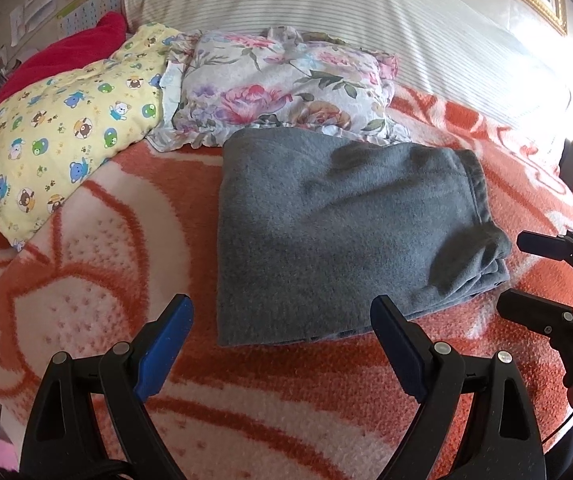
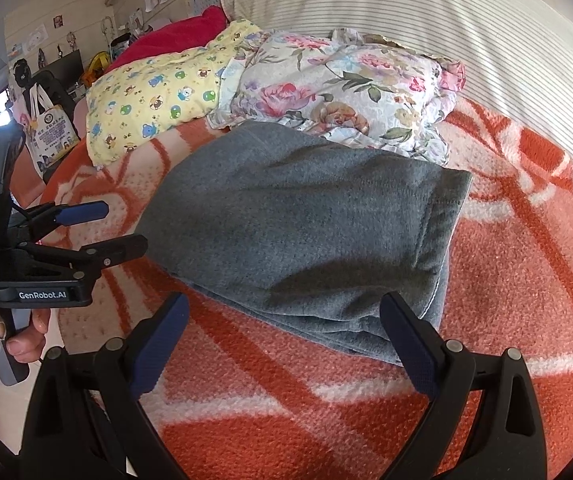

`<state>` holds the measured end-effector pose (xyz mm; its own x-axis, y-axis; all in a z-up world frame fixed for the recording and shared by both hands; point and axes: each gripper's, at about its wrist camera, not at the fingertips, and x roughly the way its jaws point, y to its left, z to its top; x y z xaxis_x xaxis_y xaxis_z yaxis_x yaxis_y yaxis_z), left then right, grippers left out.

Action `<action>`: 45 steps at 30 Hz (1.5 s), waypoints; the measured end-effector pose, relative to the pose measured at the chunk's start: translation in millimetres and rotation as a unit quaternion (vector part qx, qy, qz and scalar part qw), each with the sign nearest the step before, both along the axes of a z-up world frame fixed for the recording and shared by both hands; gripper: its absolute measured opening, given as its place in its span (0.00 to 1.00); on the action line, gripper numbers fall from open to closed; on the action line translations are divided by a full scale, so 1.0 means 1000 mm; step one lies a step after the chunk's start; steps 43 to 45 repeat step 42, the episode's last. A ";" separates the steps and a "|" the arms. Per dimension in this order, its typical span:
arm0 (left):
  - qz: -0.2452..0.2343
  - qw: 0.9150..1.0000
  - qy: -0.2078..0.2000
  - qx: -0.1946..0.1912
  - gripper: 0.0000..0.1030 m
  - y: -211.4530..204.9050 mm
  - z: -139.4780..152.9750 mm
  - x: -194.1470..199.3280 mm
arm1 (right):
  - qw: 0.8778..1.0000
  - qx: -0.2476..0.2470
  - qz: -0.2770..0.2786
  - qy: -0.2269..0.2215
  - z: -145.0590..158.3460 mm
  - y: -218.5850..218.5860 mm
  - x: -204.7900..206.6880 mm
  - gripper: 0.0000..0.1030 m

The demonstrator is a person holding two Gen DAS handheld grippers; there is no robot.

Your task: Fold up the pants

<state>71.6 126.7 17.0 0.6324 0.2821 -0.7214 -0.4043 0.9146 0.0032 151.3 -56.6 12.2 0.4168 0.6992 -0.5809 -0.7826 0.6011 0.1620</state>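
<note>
Now folded grey pants (image 1: 338, 232) just beyond both wide-spread, empty tongs (image 1: 282, 344) (image 2: 286, 344).

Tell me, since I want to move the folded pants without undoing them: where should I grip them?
Probably pinch the stacked layers at the near right corner of the pants, coming in low from the front. There the folded edges lie bunched and raised off the blanket, so one finger can slide under. The right gripper is open and nearest; the left gripper is open too.
</note>
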 end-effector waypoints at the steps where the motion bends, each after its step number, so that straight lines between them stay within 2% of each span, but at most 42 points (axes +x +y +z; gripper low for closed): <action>1: 0.000 1.000 0.000 0.000 0.88 0.000 0.000 0.001 | 1.000 0.000 0.000 0.001 0.000 0.000 0.001 0.94; 30: -0.007 1.000 0.011 -0.011 0.88 0.001 -0.005 0.008 | 1.000 -0.002 0.004 0.008 -0.005 0.004 0.009 0.94; 45: -0.008 1.000 0.028 -0.004 0.88 -0.004 -0.005 0.018 | 1.000 0.003 0.002 0.018 -0.009 0.000 0.014 0.94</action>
